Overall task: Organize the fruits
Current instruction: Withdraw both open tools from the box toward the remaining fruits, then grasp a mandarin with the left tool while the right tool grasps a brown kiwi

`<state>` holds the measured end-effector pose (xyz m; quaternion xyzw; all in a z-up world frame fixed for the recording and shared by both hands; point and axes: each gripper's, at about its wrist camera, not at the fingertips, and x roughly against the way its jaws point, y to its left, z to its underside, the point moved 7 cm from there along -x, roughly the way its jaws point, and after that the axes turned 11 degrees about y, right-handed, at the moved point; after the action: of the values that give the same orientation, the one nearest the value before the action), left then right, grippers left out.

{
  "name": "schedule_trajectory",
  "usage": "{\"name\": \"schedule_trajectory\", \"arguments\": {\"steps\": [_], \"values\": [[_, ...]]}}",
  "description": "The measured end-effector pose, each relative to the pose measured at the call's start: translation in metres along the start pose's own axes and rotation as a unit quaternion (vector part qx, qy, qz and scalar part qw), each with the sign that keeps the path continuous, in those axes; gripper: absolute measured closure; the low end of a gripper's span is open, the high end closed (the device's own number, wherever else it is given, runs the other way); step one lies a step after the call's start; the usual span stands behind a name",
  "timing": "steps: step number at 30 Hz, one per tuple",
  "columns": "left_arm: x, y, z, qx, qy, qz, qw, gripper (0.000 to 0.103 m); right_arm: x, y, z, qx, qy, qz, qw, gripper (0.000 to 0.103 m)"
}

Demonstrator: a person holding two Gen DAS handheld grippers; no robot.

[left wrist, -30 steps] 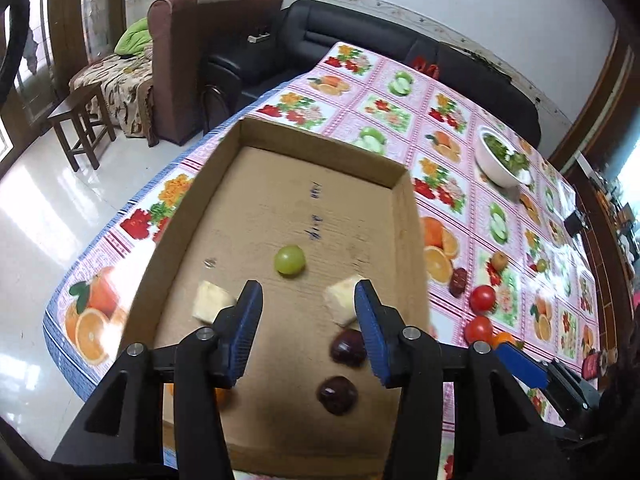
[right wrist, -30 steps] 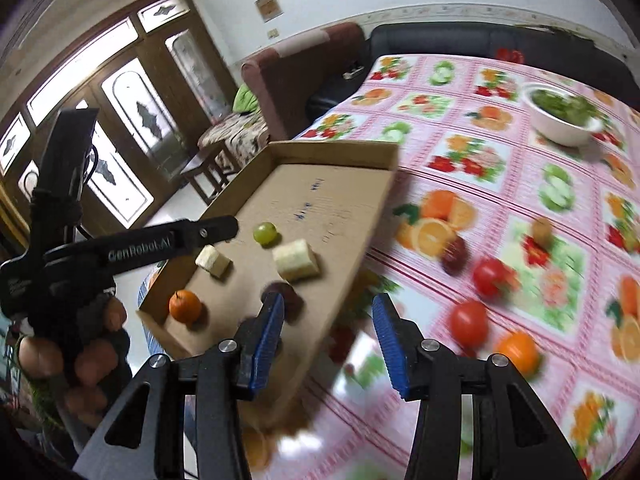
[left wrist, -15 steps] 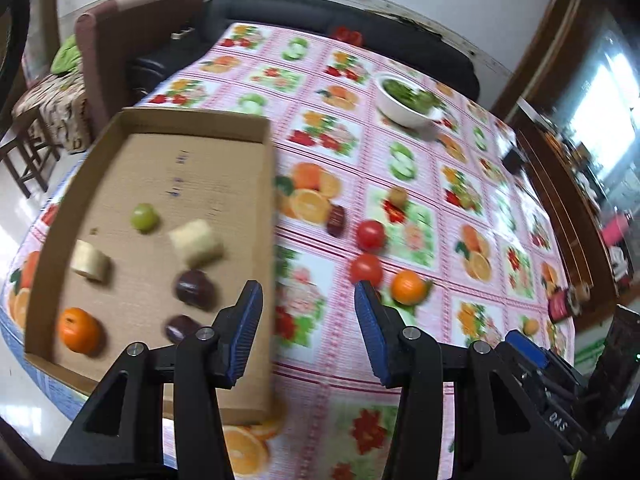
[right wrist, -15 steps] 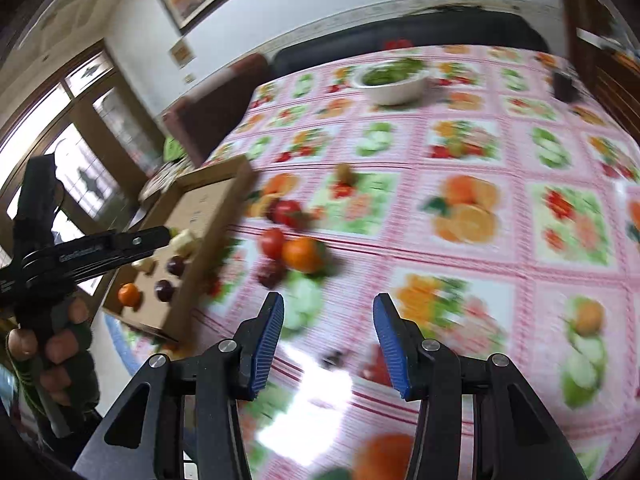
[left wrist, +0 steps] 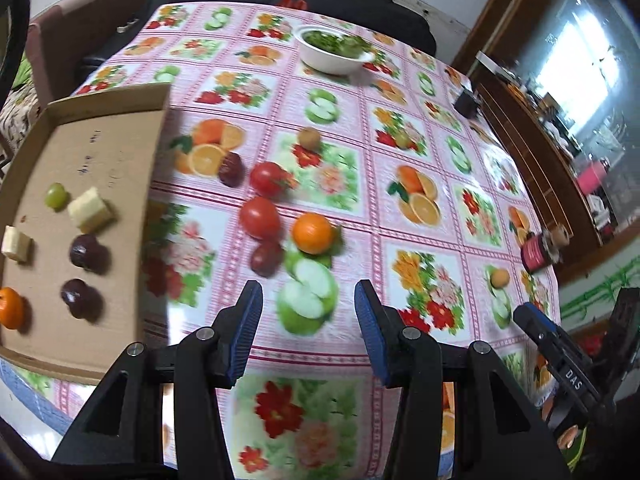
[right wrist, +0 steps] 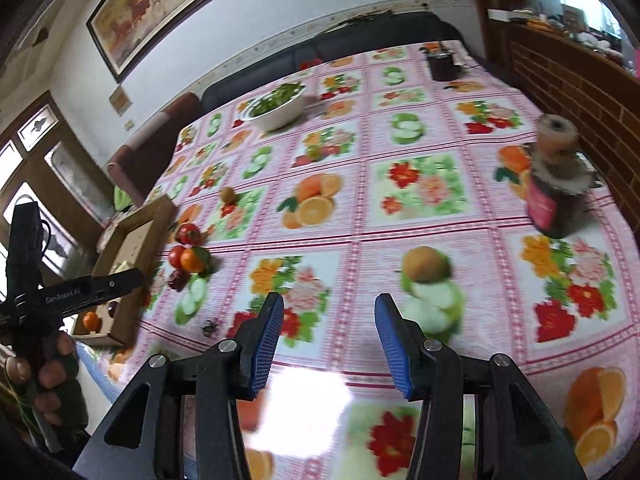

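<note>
Cardboard tray (left wrist: 120,152) sat at the table's left edge with grapes, an orange and cheese-like cubes already inside. Two tomatoes (left wrist: 260,216), an orange (left wrist: 313,233) and a dark plum (left wrist: 266,258) were still loose on the tablecloth (left wrist: 420,152). Left gripper (left wrist: 308,334) hung apart, nothing in it; right gripper (right wrist: 329,346), also empty, had just been opening near a kiwi (right wrist: 426,264).

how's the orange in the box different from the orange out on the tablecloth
The orange in the box lies on plain brown cardboard at the near corner, cut off by the picture's edge. The orange on the tablecloth shows whole, lying on the printed cloth close to a red tomato and a dark fruit. Both are small, round and bright orange.
</note>
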<state>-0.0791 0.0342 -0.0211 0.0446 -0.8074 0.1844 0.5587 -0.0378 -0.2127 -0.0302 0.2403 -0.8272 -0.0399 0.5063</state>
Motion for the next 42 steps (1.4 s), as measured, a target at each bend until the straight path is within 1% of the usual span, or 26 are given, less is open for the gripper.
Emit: {"name": "schedule_trajectory", "arguments": {"steps": [5,12,22,31,34,37,41,42], "values": [[-0.003,-0.011,0.005,-0.014,0.002,0.008,0.9999,0.057,0.006,-0.015,0.001,-0.008,-0.008,0.02,1.0,0.053],[-0.012,-0.01,0.004,-0.013,0.011,0.016,0.9997,0.057,0.003,-0.024,-0.003,-0.019,-0.009,0.019,1.0,0.053],[-0.026,-0.006,-0.006,-0.005,0.022,0.017,0.9996,0.057,-0.006,-0.027,-0.006,-0.022,-0.003,0.022,1.0,0.053],[-0.062,-0.005,-0.028,0.01,0.049,-0.007,0.9987,0.057,-0.026,-0.04,-0.01,-0.03,0.015,0.046,0.998,0.053],[-0.073,-0.007,-0.033,0.008,0.059,-0.014,0.9981,0.057,-0.032,-0.042,-0.013,-0.03,0.02,0.048,0.998,0.053],[-0.077,-0.009,-0.04,0.002,0.051,-0.039,0.9979,0.057,-0.04,-0.043,-0.017,-0.026,0.028,0.061,0.997,0.053],[-0.081,-0.012,-0.049,-0.009,0.042,-0.049,0.9979,0.057,-0.047,-0.043,-0.021,-0.017,0.029,0.073,0.997,0.053],[-0.082,-0.013,-0.05,-0.012,0.04,-0.055,0.9976,0.065,-0.049,-0.043,-0.022,-0.015,0.031,0.076,0.997,0.053]]}}
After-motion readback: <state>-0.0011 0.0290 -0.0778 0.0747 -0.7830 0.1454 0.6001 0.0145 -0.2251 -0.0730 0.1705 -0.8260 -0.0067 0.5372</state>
